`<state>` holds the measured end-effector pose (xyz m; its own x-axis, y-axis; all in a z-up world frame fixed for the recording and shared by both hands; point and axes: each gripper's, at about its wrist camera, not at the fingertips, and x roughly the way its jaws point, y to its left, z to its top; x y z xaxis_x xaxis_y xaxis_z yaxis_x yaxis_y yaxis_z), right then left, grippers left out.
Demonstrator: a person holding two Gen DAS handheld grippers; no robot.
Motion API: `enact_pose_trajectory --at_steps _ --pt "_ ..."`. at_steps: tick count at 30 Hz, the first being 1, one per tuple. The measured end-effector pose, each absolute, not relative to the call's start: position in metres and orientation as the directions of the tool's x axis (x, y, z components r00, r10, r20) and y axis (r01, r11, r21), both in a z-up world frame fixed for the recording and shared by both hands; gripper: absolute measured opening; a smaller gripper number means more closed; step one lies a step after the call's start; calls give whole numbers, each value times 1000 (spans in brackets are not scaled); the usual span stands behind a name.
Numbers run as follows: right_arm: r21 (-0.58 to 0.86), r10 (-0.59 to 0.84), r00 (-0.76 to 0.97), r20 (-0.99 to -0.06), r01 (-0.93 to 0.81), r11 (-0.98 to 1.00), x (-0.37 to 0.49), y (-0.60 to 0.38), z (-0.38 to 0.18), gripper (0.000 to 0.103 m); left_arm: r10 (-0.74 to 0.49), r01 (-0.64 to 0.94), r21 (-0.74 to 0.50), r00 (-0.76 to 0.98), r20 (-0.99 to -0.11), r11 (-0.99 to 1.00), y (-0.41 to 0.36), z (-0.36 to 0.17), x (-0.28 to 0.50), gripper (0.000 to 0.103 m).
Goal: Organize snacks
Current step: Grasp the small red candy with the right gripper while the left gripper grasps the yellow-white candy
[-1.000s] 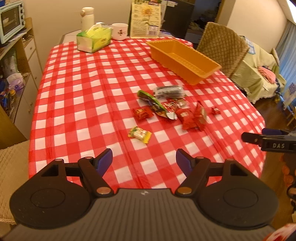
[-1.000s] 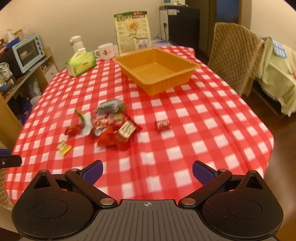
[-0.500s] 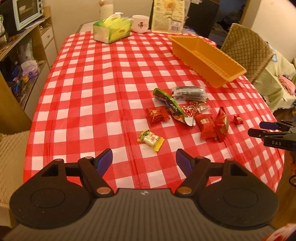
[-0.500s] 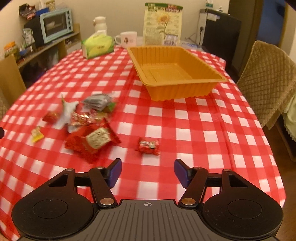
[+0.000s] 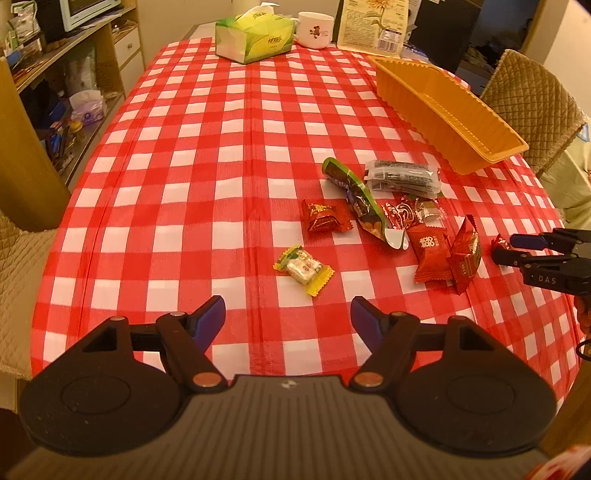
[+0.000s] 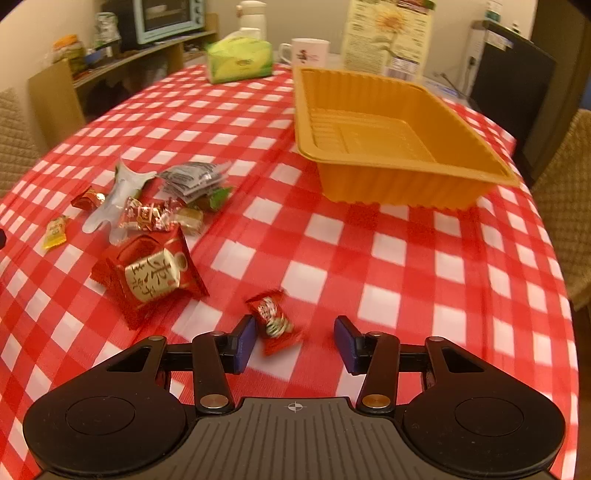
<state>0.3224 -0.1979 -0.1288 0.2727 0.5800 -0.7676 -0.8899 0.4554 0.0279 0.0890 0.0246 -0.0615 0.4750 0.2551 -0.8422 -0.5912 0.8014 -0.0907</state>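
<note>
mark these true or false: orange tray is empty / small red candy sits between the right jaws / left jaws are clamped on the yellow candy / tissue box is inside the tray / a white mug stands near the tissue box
1. The orange tray is empty. True.
2. The small red candy sits between the right gripper's jaws. True; the jaws have just been closing but do not press it yet.
3. The left gripper is clamped on the yellow candy. False: its jaws are open and short of the candy.
4. The tissue box is inside the tray. False: it stands on the tablecloth.
5. A white mug stands near the tissue box. True.

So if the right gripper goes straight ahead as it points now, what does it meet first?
Most likely the small red candy, lying between the closing right gripper pads, nearer the left one; they do not press it yet.
</note>
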Motion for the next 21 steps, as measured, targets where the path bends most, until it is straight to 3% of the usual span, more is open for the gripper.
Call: enact_pose_trajectory --at_steps 12,21 --pt "58 629 205 -750 -927 371 325 -193 -129 20 316 -638 -58 456 -832 768 7 -62 99 73" --pt "121 653 205 -729 -901 418 329 -220 -117 19 342 -642 -56 478 -809 765 9 -79 121 54"
